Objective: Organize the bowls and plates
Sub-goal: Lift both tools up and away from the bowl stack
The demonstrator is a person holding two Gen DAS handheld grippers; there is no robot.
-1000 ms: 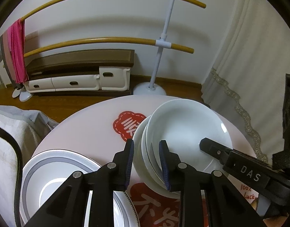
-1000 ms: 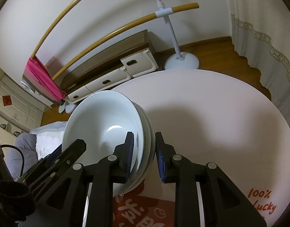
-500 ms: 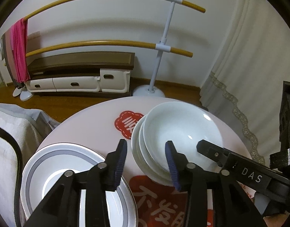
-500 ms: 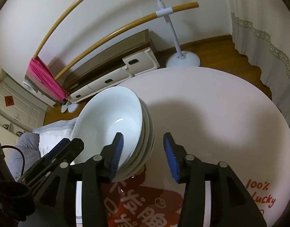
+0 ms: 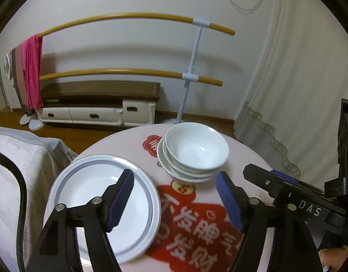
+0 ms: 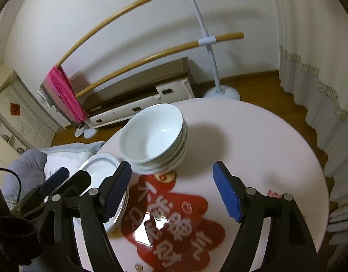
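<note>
At about 9 o'clock on the round pink table with red printed characters (image 5: 248, 158): a stack of wide white plates with grey rim bands (image 5: 105, 206), lying flat, seen again at the table's left edge in the right wrist view (image 6: 99, 165). Just beside that, toward 12 o'clock: a nested stack of plain white ceramic bowls (image 5: 192, 151), upright on the table, free of both tools, also in the right wrist view (image 6: 154, 136). Left gripper (image 5: 175, 200) now wide apart and empty, where a second ago its blue-padded fingers pinched the near rim of the bowl stack; pulled back and raised since then, so bowls appear smaller and farther off. Right gripper (image 6: 171, 188) likewise spread wide with nothing between the pads, having been closed on the opposite rim of the same stack a second ago and half released half a second ago. Bowl stack no longer tilted between the tools, now level on the tabletop. At 12 o'clock beyond the table: a white stand with two wooden rails (image 5: 189, 72), a pink cloth (image 5: 33, 72) over its left end.
</note>
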